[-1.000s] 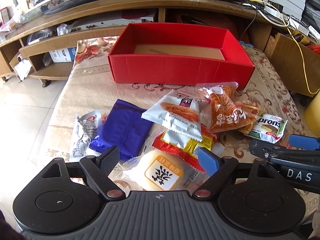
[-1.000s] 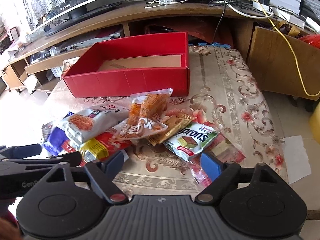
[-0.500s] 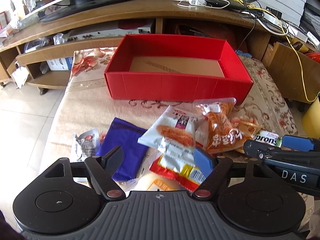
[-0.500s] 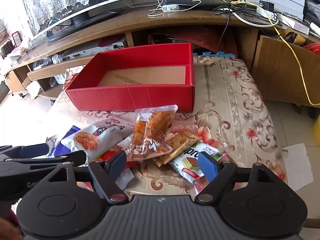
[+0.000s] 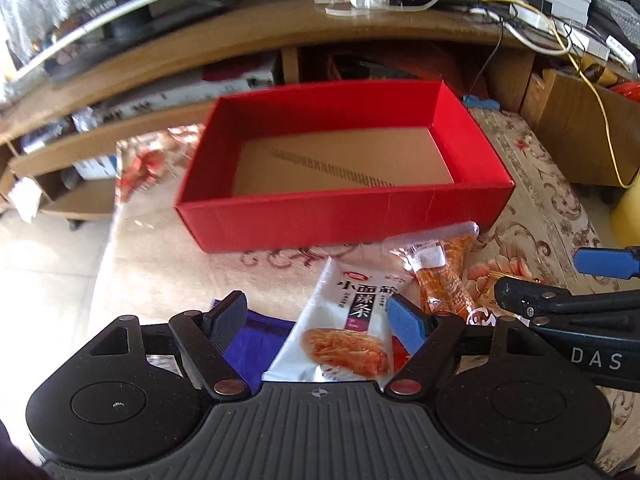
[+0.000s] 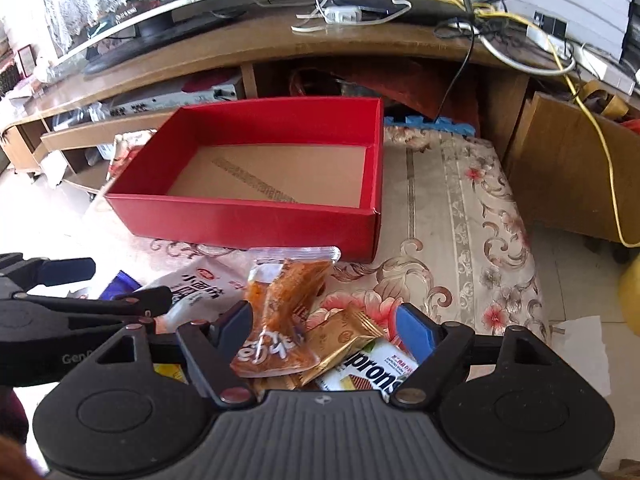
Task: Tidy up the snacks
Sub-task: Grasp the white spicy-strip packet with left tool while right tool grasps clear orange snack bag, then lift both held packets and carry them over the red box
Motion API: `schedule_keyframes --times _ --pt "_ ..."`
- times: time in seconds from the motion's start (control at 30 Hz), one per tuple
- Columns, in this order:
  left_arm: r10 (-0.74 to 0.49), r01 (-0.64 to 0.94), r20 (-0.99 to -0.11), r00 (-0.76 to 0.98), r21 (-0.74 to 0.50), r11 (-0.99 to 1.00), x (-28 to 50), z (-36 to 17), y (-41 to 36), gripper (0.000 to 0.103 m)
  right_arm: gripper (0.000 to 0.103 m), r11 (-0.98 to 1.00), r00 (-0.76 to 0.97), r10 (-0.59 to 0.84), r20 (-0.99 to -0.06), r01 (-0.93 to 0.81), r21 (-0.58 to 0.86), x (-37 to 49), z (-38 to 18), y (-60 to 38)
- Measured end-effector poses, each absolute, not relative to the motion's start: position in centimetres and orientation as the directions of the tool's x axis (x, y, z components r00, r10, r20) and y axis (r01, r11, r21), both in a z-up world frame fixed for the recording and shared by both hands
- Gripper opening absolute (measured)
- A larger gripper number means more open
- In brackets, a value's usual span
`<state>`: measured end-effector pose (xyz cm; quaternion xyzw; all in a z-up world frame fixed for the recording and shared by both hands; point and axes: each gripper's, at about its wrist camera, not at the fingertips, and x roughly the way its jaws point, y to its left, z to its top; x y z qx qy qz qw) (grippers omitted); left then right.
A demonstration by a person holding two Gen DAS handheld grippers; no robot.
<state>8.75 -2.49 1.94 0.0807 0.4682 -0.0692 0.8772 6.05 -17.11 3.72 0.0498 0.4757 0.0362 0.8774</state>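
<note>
An empty red box (image 5: 344, 216) (image 6: 248, 218) with a cardboard floor stands on the patterned table. Snack packets lie in a heap in front of it. My left gripper (image 5: 316, 316) is open above a white spicy-strip packet (image 5: 348, 328) and a purple packet (image 5: 256, 336). My right gripper (image 6: 326, 324) is open above a clear orange snack bag (image 6: 284, 316), a gold packet (image 6: 344, 340) and a white wafer packet (image 6: 372, 372). The orange bag also shows in the left wrist view (image 5: 444, 276). Neither gripper holds anything.
A wooden TV stand (image 6: 280, 48) with cables and a monitor runs behind the table. A wooden cabinet (image 6: 576, 176) stands at the right. The table's cloth (image 6: 460, 216) stretches right of the box. The floor (image 5: 44, 264) lies to the left.
Both grippers have moved forward toward the red box and risen over the snack heap. The yellow and red packets near the front have slipped out of view under the grippers.
</note>
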Motion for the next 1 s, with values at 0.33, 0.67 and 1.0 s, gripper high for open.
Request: schedule_keyframes --times 0.33,0.67,1.0 --pt "-0.058 0.236 -0.902 0.428 0.049 0.971 10.7 -1.6 -3.1 0.075 0.078 0.987 0.519 0.143 -0.843 -0.015 0.158 6.8 3.3 -17.3" --pt "-0.154 0.198 -0.914 0.375 -0.083 0.977 9.3 -1.4 -0.8 0.066 0.078 0.985 0.514 0.142 -0.846 0.012 0.173 7.6 3.2 -17.3" --pt "-0.189 0.207 -0.909 0.372 -0.118 0.971 7.7 -0.5 0.5 0.064 0.078 0.983 0.447 0.176 -0.877 -0.038 0.178 9.9 1.2 -14.2"
